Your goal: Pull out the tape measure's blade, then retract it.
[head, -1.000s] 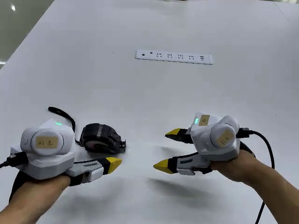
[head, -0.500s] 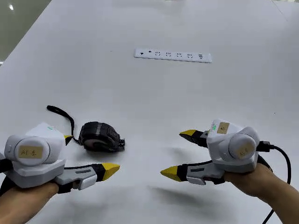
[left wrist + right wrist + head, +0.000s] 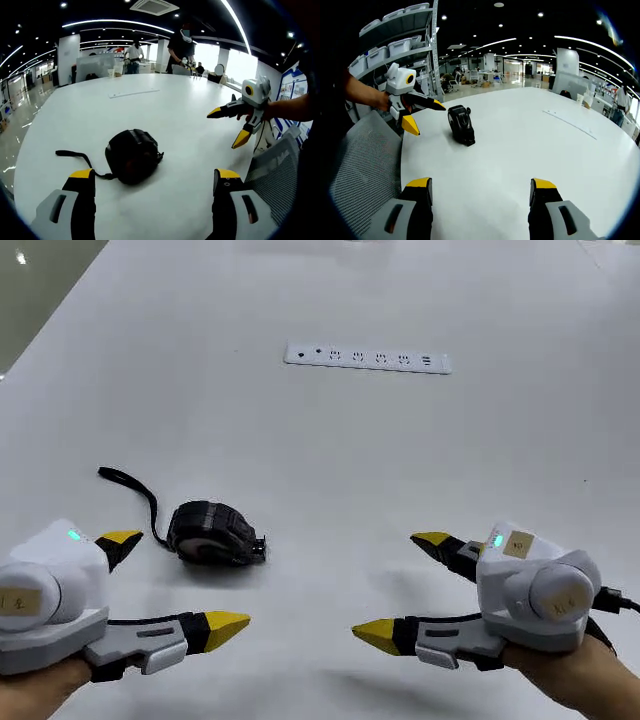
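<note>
Left tool [image 3: 178, 578], its body partly beyond the head view's lower-left edge.

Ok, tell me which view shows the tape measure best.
The left gripper view: the tape measure lies large and near centre there, its strap trailing left. The head view gives its side from above, smaller. The right gripper view has it small, end-on, near the left gripper.

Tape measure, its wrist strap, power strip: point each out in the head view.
tape measure [image 3: 212, 533], head view, middle of the black case.
wrist strap [image 3: 127, 479], head view, on the black loop left of the case.
power strip [image 3: 367, 358], head view, middle of its white body.
</note>
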Demonstrator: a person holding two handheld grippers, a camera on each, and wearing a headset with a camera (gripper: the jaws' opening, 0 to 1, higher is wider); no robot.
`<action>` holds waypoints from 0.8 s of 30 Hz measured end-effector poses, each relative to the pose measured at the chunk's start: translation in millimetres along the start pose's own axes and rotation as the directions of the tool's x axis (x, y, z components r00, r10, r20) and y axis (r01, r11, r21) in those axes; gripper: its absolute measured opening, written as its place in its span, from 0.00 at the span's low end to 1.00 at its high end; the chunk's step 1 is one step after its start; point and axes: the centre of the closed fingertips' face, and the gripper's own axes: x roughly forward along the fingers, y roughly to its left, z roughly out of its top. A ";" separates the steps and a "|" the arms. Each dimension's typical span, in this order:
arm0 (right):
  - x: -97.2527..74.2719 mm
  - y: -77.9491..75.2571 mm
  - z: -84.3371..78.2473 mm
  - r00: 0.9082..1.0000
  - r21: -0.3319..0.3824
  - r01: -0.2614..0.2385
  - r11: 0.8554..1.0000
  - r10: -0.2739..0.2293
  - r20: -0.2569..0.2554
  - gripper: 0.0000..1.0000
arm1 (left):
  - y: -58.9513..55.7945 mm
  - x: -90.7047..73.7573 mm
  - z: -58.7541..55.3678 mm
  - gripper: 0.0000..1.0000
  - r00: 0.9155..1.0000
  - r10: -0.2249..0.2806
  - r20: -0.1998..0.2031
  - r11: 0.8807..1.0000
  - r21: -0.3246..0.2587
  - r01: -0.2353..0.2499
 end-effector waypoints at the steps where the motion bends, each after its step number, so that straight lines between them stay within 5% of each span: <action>1: -1.2 0.9 -0.9 1.000 0.002 0.006 1.000 -0.006 0.003 0.81 | -0.3 -0.2 -0.5 0.96 1.000 -0.005 0.002 1.000 0.002 0.005; 15: -20.3 5.1 -7.5 0.997 0.031 0.068 0.997 -0.069 0.026 0.92 | -15.5 -8.6 -4.6 0.99 0.999 -0.052 -0.010 0.996 0.066 0.052; 24: -28.6 7.8 -11.2 0.996 0.044 0.084 0.996 -0.085 0.025 0.99 | -20.7 -14.2 0.7 0.99 0.998 -0.062 0.023 0.995 0.082 0.060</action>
